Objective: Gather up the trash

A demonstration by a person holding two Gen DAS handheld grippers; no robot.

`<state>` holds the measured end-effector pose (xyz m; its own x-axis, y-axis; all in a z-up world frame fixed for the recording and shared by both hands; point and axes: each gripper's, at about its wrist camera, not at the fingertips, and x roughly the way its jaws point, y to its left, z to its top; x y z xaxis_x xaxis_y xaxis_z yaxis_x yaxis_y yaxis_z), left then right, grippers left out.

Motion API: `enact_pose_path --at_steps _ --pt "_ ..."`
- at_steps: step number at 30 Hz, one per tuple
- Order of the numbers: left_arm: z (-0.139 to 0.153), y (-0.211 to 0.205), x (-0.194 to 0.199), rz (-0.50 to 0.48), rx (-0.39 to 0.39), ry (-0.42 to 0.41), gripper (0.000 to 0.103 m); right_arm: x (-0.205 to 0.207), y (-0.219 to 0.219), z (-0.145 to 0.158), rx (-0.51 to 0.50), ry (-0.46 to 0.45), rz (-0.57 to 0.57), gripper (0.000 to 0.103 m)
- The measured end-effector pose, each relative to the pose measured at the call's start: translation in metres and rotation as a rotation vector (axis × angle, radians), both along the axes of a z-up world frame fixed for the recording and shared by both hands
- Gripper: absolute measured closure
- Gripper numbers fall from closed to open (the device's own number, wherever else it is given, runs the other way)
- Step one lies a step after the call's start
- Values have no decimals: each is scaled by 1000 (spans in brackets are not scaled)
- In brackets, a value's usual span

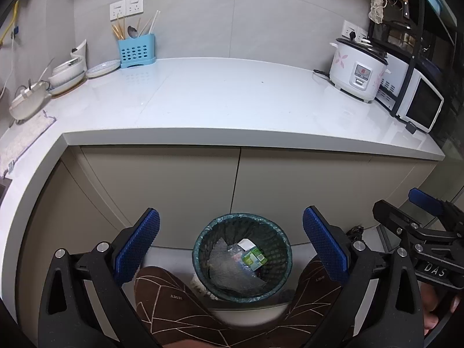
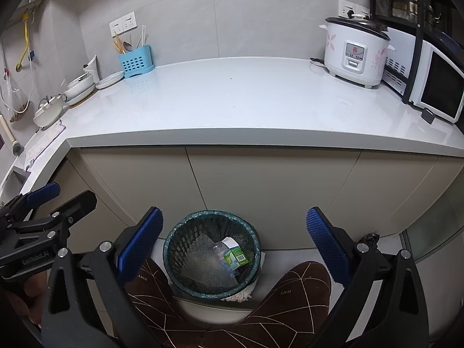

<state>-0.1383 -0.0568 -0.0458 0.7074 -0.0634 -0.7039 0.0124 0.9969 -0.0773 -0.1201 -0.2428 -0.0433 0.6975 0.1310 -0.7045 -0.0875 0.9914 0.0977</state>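
A round mesh trash bin with a dark liner stands on the floor against the cabinet; it also shows in the right wrist view. Inside lie a green carton, a white scrap and bubble wrap. My left gripper is open and empty, held above the bin. My right gripper is open and empty, also above the bin. Each gripper shows at the edge of the other's view: the right one and the left one.
A white countertop runs above beige cabinet doors. On it stand a rice cooker, a microwave, a blue utensil holder and stacked bowls. Brown slippers flank the bin.
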Motion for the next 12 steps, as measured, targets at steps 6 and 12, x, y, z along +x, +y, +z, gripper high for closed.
enact_pose_path --at_steps 6,12 --pt "-3 -3 1 -1 5 9 6 1 0 0 -1 1 0 8" --pt "-3 -3 2 6 12 8 6 1 0 -1 -1 0 1 8"
